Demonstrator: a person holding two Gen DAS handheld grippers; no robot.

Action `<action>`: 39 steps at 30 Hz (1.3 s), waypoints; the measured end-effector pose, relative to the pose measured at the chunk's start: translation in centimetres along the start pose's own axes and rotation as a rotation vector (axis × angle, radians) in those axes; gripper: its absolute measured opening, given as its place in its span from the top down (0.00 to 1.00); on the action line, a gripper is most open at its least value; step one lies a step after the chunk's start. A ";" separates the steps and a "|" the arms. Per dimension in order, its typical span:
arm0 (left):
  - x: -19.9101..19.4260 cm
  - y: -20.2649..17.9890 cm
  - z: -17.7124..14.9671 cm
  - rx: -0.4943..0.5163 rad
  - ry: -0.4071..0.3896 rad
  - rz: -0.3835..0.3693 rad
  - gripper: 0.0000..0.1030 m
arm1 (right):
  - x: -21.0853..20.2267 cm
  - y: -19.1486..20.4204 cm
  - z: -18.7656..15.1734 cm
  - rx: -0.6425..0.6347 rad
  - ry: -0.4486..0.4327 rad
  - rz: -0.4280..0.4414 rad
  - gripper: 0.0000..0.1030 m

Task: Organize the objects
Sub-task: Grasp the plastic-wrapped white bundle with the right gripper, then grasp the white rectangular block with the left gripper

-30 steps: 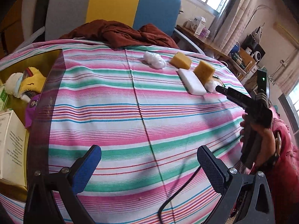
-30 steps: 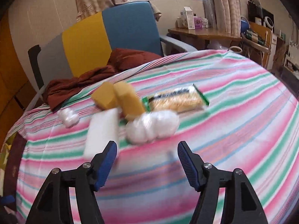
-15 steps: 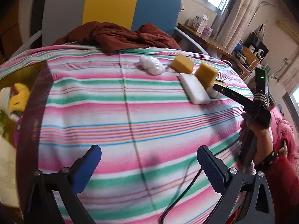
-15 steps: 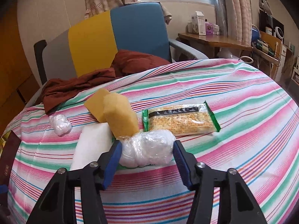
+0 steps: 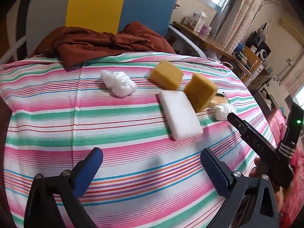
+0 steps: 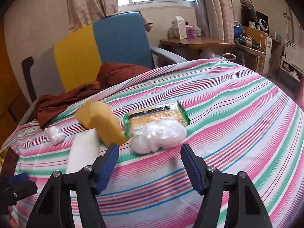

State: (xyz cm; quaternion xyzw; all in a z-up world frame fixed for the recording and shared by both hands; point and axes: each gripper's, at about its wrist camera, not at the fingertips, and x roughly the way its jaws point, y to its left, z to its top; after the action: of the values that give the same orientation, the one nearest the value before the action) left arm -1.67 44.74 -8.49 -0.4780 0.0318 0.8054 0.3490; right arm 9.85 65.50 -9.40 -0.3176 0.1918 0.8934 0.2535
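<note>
Left wrist view: the left tongs [image 5: 151, 168] hang wide open over the striped cloth [image 5: 117, 133] on the bench, nothing between the blue pads. At about twelve o'clock from them lies a white wrapped bundle [image 5: 118, 82]. Toward one o'clock sit a white foam block [image 5: 180, 119] and two yellow sponges, the far sponge [image 5: 166, 75] flat on the cloth, the near sponge [image 5: 200, 92] tilted on edge, just beside the block's far right corner. At two o'clock a second white bundle [image 5: 224, 111] rests beside the tip of the right tongs [image 5: 247, 131], whose black body comes in from three o'clock, held by a hand [image 5: 266, 172]. A brown garment [image 5: 98, 41] is heaped at the cloth's far edge, before a yellow and blue chair [image 5: 121, 5].

Right wrist view: the right tongs [image 6: 149, 163] have just been opening and stand about half open, the pads clear of everything. The second bundle [image 6: 157, 135] lies on the cloth just beyond the fingertips at twelve o'clock, not gripped, overlapping a green-edged snack packet [image 6: 157, 115]. The near sponge [image 6: 107, 124] stands at eleven o'clock, the foam block [image 6: 83, 150] at ten, the first bundle [image 6: 55, 135] farther off toward ten.
</note>
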 end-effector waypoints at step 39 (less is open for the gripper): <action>6.1 -4.1 0.7 0.171 -0.074 0.038 0.43 | -1.7 -0.7 -2.3 0.001 -0.050 -0.034 0.66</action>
State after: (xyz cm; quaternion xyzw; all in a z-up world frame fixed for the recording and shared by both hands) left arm -1.63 51.33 -11.75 -0.4158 0.0968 0.8233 0.3740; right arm 12.45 64.30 -10.08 -0.2983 0.1807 0.8964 0.2735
